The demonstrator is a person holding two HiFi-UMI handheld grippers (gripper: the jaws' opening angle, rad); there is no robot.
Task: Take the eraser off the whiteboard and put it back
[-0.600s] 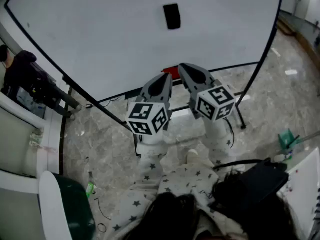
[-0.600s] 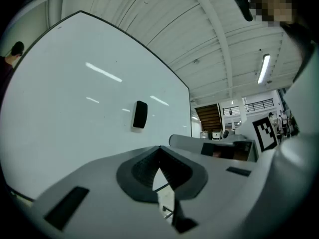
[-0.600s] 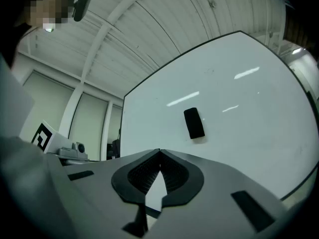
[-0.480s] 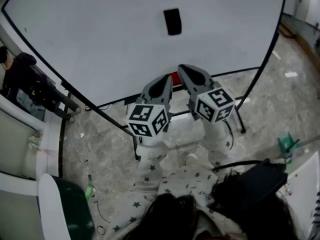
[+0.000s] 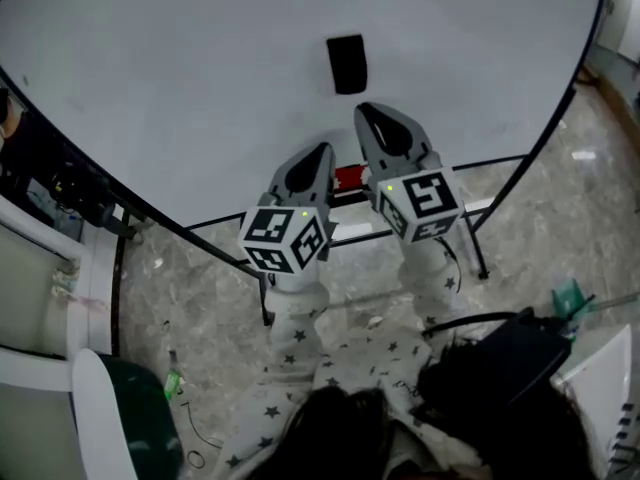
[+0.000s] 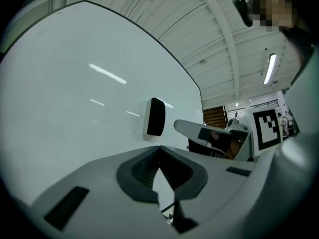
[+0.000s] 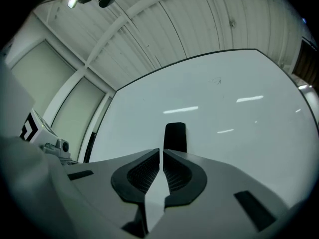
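A black eraser [image 5: 347, 64] sticks to the whiteboard [image 5: 180, 88] near its middle. My right gripper [image 5: 366, 112] is shut and empty. Its tip is just below the eraser and a little to the right, short of touching it. In the right gripper view the eraser [image 7: 175, 137] stands straight beyond the closed jaws of the right gripper [image 7: 161, 152]. My left gripper [image 5: 320, 152] is lower and to the left, also shut and empty. In the left gripper view the eraser [image 6: 155, 117] is ahead, above the left gripper [image 6: 159, 148], and the right gripper's jaw [image 6: 199, 131] reaches in from the right.
A red object [image 5: 350, 177] lies on the board's lower ledge between the grippers. The board's black frame and stand legs [image 5: 478, 238] rest on a marble floor. A dark bag [image 5: 500, 368] is at lower right, a green chair [image 5: 130, 418] at lower left, and dark equipment [image 5: 50, 168] at left.
Both grippers have moved up and toward the board. The right gripper's tip is closer to the eraser. Both have stayed shut.
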